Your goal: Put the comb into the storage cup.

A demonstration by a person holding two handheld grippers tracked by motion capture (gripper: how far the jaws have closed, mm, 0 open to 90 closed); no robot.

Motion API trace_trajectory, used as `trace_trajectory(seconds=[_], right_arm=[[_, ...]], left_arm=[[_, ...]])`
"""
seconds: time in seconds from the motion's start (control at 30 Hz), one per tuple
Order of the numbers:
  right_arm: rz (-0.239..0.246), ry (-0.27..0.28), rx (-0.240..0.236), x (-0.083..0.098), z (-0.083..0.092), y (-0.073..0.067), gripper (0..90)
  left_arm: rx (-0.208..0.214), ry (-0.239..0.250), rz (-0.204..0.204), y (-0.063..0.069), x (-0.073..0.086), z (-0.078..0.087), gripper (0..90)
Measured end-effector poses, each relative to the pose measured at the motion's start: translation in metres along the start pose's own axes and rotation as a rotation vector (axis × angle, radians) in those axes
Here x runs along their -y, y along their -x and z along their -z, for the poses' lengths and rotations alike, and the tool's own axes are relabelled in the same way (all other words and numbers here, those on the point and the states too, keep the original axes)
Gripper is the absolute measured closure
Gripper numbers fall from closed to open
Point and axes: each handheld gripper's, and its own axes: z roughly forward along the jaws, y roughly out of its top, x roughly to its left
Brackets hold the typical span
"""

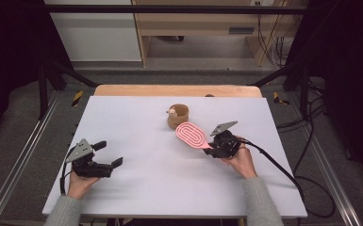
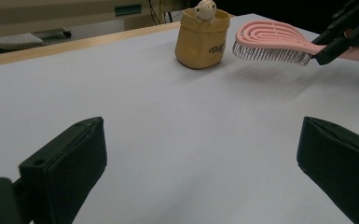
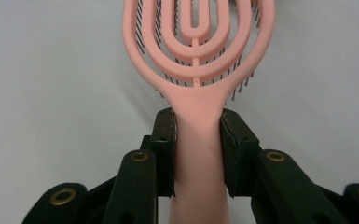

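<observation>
Clamped jaws of the right gripper hold the handle of a pink hairbrush, just below where the handle widens into the head, one jaw pressing each side. Seen from above, the brush head points toward ten o'clock from that gripper, bristles down, and appears raised a little off the white table. A tan cup with a small figure at its rim stands just beyond the brush tip, at about eleven o'clock from it. At about eight o'clock from the cup, well apart from it, the left gripper rests near the table's front left with its jaws spread wide and nothing between them. To do this well, the hand should probably keep the squeeze firm and centred on the handle, hold the brush level, and steer the head clear of the cup's rim so nothing tips.
</observation>
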Motion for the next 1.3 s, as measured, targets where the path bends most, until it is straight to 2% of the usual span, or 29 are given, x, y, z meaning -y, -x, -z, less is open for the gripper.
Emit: trace_trajectory(seconds=[0.6,1.3], right_arm=[[0.026,0.066,-0.01,0.002,0.017,-0.011,70.2],[0.003,0.149,-0.02,0.004,0.026,-0.019,70.2]], left_arm=[[0.012,-0.011,0.005,0.002,0.0,-0.002,1.2],[0.024,-0.013,0.02,0.006,-0.003,-0.005,1.2]])
